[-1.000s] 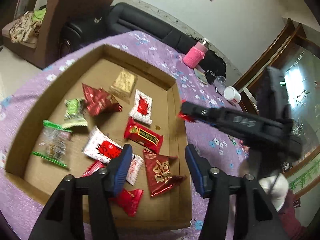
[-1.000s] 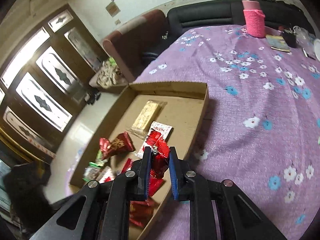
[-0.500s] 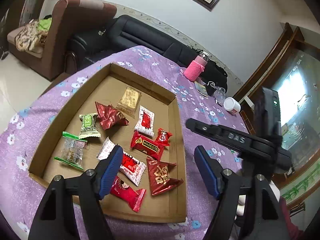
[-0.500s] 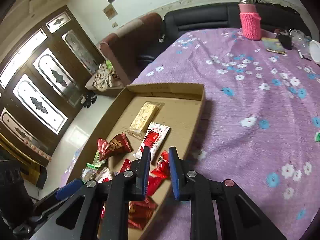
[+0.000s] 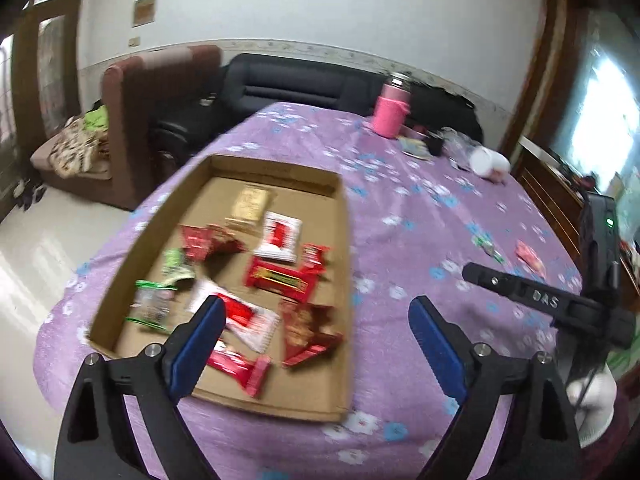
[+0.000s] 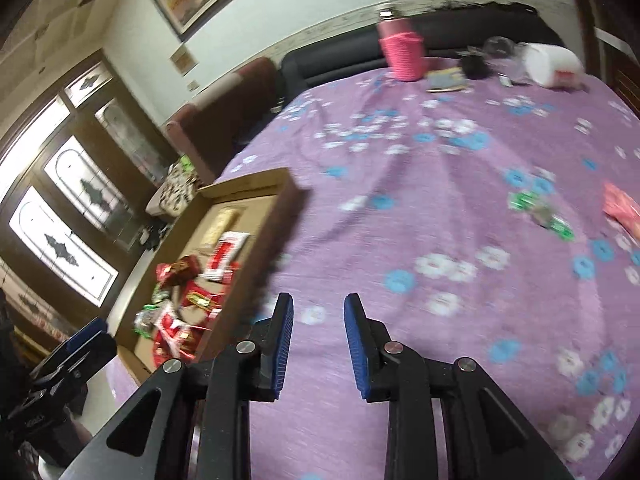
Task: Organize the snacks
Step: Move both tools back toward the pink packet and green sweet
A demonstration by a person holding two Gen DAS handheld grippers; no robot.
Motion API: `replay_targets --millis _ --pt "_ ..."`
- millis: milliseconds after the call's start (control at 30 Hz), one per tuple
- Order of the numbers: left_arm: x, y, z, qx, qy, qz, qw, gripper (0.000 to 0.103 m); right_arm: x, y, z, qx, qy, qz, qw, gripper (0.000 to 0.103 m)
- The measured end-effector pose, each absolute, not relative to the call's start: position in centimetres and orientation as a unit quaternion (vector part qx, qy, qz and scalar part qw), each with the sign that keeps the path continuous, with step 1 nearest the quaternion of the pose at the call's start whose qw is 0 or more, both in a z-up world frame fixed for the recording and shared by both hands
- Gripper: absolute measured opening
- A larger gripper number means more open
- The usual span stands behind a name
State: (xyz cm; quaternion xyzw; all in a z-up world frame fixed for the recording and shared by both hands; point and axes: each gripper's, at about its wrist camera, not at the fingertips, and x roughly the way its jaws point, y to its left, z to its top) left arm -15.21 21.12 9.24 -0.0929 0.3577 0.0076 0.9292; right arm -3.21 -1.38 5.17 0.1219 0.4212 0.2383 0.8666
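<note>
Step in hand: by my reading, both hands are free to fetch the next stray snack and bring it to the cardboard tray (image 5: 344, 240).
Left gripper (image 5: 316, 344): fingers wide apart and opening further, nothing between them; it hangs over the tray's near right corner.
Right gripper (image 6: 318, 336): fingers a little apart and opening, nothing between them, only bare purple cloth of the table (image 6: 440, 208) ahead.
Tray contents: a blurred heap of red, white and green packets (image 5: 276, 276) lies inside, at the left of the table.
Loose snacks: a green-wrapped candy (image 6: 540, 212) and a pink-red packet (image 6: 622, 208) lie on the cloth, well apart from the tray.
Key relation: from the right fingers the green candy lies ahead and to the right, its long axis slanting down to the right.
Nearer hand: the right, I judge; the left sits by the tray, farther off.
</note>
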Motion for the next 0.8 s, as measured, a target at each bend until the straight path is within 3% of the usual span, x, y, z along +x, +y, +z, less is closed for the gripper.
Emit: replay_targets --millis 400,800 --pt "-15.6 13.0 8.4 0.006 0.383 -0.03 0.923 0.092 -4.6 -10.7 4.3 0.172 0.411 0.173 0.878 0.029" --pt "-15.6 11.0 7.6 0.026 0.4 -0.04 0.915 0.092 -5.2 -15.5 3.9 0.208 0.401 0.14 0.881 0.029"
